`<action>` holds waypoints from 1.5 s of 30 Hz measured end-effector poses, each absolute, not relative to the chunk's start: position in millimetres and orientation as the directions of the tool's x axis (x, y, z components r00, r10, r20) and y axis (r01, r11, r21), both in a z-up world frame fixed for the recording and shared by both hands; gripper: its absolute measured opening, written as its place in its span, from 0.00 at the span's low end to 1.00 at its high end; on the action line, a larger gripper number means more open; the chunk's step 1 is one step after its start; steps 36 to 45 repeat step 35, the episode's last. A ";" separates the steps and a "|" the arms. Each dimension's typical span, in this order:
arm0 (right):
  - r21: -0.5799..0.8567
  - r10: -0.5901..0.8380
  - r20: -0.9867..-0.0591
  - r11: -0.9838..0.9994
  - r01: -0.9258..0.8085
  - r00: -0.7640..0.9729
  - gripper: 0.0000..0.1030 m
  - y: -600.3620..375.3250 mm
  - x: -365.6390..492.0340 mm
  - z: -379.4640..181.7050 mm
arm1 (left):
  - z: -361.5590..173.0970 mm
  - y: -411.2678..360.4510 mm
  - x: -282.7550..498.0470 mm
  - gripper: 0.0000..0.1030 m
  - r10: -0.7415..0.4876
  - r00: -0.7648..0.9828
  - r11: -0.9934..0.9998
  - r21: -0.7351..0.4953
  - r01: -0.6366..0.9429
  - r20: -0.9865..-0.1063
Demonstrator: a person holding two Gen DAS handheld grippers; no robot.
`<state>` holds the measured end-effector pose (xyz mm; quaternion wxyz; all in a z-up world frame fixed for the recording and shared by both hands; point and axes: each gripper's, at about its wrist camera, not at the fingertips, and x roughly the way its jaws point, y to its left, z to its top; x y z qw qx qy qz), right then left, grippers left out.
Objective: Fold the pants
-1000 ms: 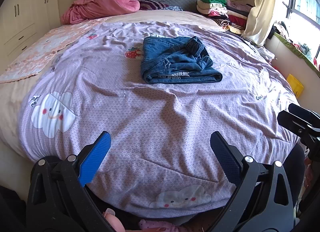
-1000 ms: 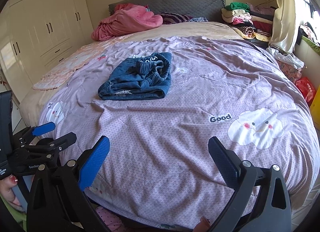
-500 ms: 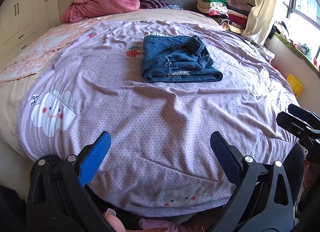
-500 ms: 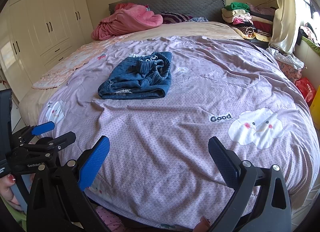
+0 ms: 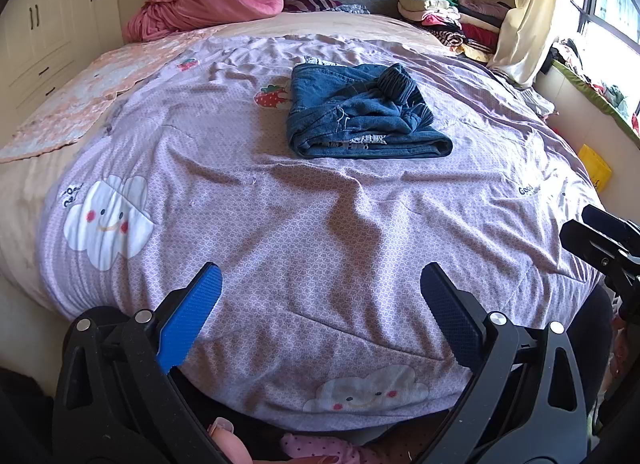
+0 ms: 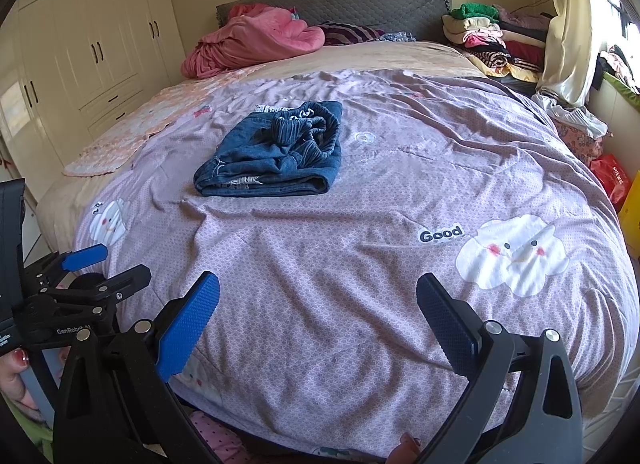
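- Well ahead of both claws, toward the middle of the bed (image 5: pixel 280 223), lay the jeans (image 5: pixel 360 119), already doubled into a thick bundle with the ribbed waistband heaped on top.
- Low at the foot of the bed, the left claw (image 5: pixel 320 316) was spread wide and gripped nothing; only the lilac cover showed between its blue pads.
- Beside it the right claw (image 6: pixel 318 320) was spread just as wide, also with nothing in it, and well apart from the denim.
- From the right claw the jeans (image 6: pixel 272 155) sat ahead and a little to the left; from the left claw they sat ahead and slightly right.
- To my eye the folding looked nearly done, though the top layer was lumpy and the near edge showed frayed cloth.
- Any tidying, I judged, would call for both claws to reach far forward, pinch the two near corners of the top layer together, and lift evenly so the stack did not slide.
- Pinching too deep risked catching the bed cover along with the denim.
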<state>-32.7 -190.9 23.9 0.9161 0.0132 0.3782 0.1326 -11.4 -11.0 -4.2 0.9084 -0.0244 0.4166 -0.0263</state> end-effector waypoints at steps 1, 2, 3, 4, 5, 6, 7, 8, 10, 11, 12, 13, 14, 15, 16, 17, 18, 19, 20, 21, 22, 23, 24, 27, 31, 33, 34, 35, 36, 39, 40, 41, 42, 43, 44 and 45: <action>0.124 0.253 -0.690 0.965 -0.233 0.678 0.96 -190.7 -32.7 24.0 | -4.3 -10.9 -11.4 0.91 -0.068 0.651 0.997 -0.067 0.028 -0.756; 0.123 0.251 -0.691 0.965 -0.232 0.678 0.96 -190.8 -32.8 24.1 | -4.3 -11.0 -11.4 0.91 -0.066 0.651 0.998 -0.065 0.026 -0.756; 0.123 0.250 -0.691 0.965 -0.231 0.678 0.96 -191.0 -32.9 24.1 | -4.3 -11.0 -11.4 0.91 -0.069 0.651 0.997 -0.066 0.029 -0.756; 0.123 0.250 -0.692 0.965 -0.231 0.677 0.96 -191.3 -31.8 23.2 | -4.3 -11.0 -11.5 0.91 -0.070 0.651 0.997 -0.066 0.030 -0.756; 0.123 0.250 -0.693 0.965 -0.231 0.676 0.96 -191.4 -31.8 23.1 | -4.6 -10.9 -11.6 0.91 -0.066 0.650 0.998 -0.064 0.028 -0.757; 0.121 0.248 -0.695 0.966 -0.230 0.675 0.96 -191.6 -31.6 22.7 | -5.1 -10.9 -11.6 0.91 -0.059 0.650 0.998 -0.058 0.022 -0.758; 0.121 0.246 -0.697 0.966 -0.228 0.674 0.96 -191.8 -30.6 21.8 | -4.8 -10.3 -11.4 0.91 -0.054 0.651 0.998 -0.055 0.018 -0.757; 0.120 0.245 -0.698 0.967 -0.227 0.673 0.96 -192.0 -29.6 21.2 | -4.9 -9.9 -11.2 0.91 -0.049 0.652 0.999 -0.053 0.014 -0.757; 0.118 0.242 -0.702 0.967 -0.226 0.669 0.96 -192.7 -28.7 19.3 | -5.7 -9.5 -10.5 0.91 -0.048 0.647 0.999 -0.051 0.014 -0.761; 0.116 0.241 -0.705 0.967 -0.226 0.667 0.96 -192.1 -26.9 18.7 | -5.9 -9.6 -10.3 0.91 -0.044 0.648 0.999 -0.048 0.012 -0.760; 0.119 0.243 -0.707 0.967 -0.227 0.664 0.96 -192.1 -26.0 17.5 | -5.9 -10.0 -10.3 0.91 -0.041 0.648 0.999 -0.043 0.012 -0.760; 0.119 0.242 -0.709 0.967 -0.226 0.663 0.96 -191.8 -25.3 17.1 | -5.5 -10.1 -10.4 0.91 -0.034 0.649 0.999 -0.036 0.011 -0.760; 0.117 0.239 -0.712 0.967 -0.224 0.660 0.96 -192.1 -24.5 15.9 | -4.9 -10.5 -11.0 0.91 -0.028 0.653 1.000 -0.028 0.010 -0.757; 0.117 0.239 -0.714 0.967 -0.224 0.658 0.96 -191.1 -23.0 14.8 | -4.4 -10.0 -10.7 0.91 -0.026 0.655 1.000 -0.025 0.011 -0.755; 0.118 0.241 -0.716 0.967 -0.226 0.655 0.96 -191.6 -22.3 13.5 | -3.3 -9.1 -11.1 0.91 -0.027 0.658 1.000 -0.026 0.010 -0.753; 0.117 0.241 -0.717 0.967 -0.227 0.654 0.96 -191.3 -22.2 12.8 | -2.1 -7.8 -11.1 0.91 -0.032 0.660 0.999 -0.032 0.012 -0.750; 0.118 0.242 -0.717 0.966 -0.228 0.654 0.96 -190.7 -21.8 12.0 | -0.9 -6.6 -11.1 0.91 -0.037 0.663 0.999 -0.038 0.013 -0.747; 0.123 0.245 -0.717 0.966 -0.228 0.653 0.96 -191.7 -21.0 10.6 | 0.8 -5.0 -11.5 0.91 -0.043 0.672 0.999 -0.047 0.011 -0.739; 0.128 0.246 -0.717 0.966 -0.224 0.653 0.96 -193.1 -19.4 8.4 | 2.2 -2.9 -11.2 0.91 -0.055 0.678 0.998 -0.065 0.011 -0.733; 0.133 0.246 -0.717 0.967 -0.219 0.652 0.96 -194.0 -17.5 5.9 | 4.2 0.5 -10.6 0.91 -0.070 0.686 0.996 -0.092 0.005 -0.724; 0.139 0.246 -0.721 0.967 -0.213 0.648 0.96 -196.1 -14.4 2.0 | 5.3 2.9 -10.2 0.91 -0.082 0.694 0.994 -0.114 0.001 -0.715; 0.140 0.244 -0.724 0.968 -0.208 0.645 0.96 -197.8 -12.3 -0.1 | 6.0 5.8 -7.9 0.91 -0.106 0.697 0.990 -0.143 0.005 -0.709; 0.143 0.235 -0.724 0.971 -0.192 0.648 0.96 -202.7 -8.8 -2.8 | 6.0 8.1 -4.2 0.91 -0.115 0.692 0.988 -0.155 0.005 -0.713; 0.155 0.209 -0.725 0.978 -0.141 0.657 0.96 -231.9 10.7 -5.3 | 3.0 23.6 17.0 0.91 -0.047 0.681 0.993 -0.109 -0.048 -0.731; 0.125 0.096 -0.723 0.992 -0.008 0.684 0.95 -298.6 52.0 2.4 | -6.2 79.5 73.6 0.91 0.087 0.624 0.984 -0.031 -0.175 -0.777; 0.078 0.017 -0.727 0.995 0.059 0.686 0.95 -334.9 78.5 4.3 | -9.1 113.3 108.2 0.91 0.212 0.597 0.963 0.061 -0.263 -0.774; 0.052 -0.024 -0.737 0.994 0.093 0.676 0.96 -352.2 92.8 3.4 | -11.8 127.2 125.7 0.91 0.269 0.581 0.951 0.116 -0.286 -0.768; 0.033 -0.061 -0.743 0.991 0.127 0.667 0.96 -370.9 107.5 1.9 | -15.4 137.5 140.1 0.91 0.299 0.561 0.943 0.148 -0.299 -0.772; 0.033 -0.061 -0.743 0.991 0.127 0.667 0.96 -370.9 107.5 1.9 | -15.4 137.5 140.1 0.91 0.299 0.561 0.943 0.148 -0.299 -0.772; 0.033 -0.061 -0.743 0.991 0.127 0.667 0.96 -370.9 107.5 1.9 | -15.4 137.5 140.1 0.91 0.299 0.561 0.943 0.148 -0.299 -0.772; 0.033 -0.061 -0.743 0.991 0.127 0.667 0.96 -370.9 107.5 1.9 | -15.4 137.5 140.1 0.91 0.299 0.561 0.943 0.148 -0.299 -0.772; 0.033 -0.061 -0.743 0.991 0.127 0.667 0.96 -370.9 107.5 1.9 | -15.4 137.5 140.1 0.91 0.299 0.561 0.943 0.148 -0.299 -0.772; 0.033 -0.061 -0.743 0.991 0.127 0.667 0.96 -370.9 107.5 1.9 | -15.4 137.5 140.1 0.91 0.299 0.561 0.943 0.148 -0.299 -0.772; 0.033 -0.061 -0.743 0.991 0.127 0.667 0.96 -370.9 107.5 1.9 | -15.4 137.5 140.1 0.91 0.299 0.561 0.943 0.148 -0.299 -0.772; 0.033 -0.061 -0.743 0.991 0.127 0.667 0.96 -370.9 107.5 1.9 | -15.4 137.5 140.1 0.91 0.299 0.561 0.943 0.148 -0.299 -0.772; 0.033 -0.061 -0.743 0.991 0.127 0.667 0.96 -370.9 107.5 1.9 | -15.4 137.5 140.1 0.91 0.299 0.561 0.943 0.148 -0.299 -0.772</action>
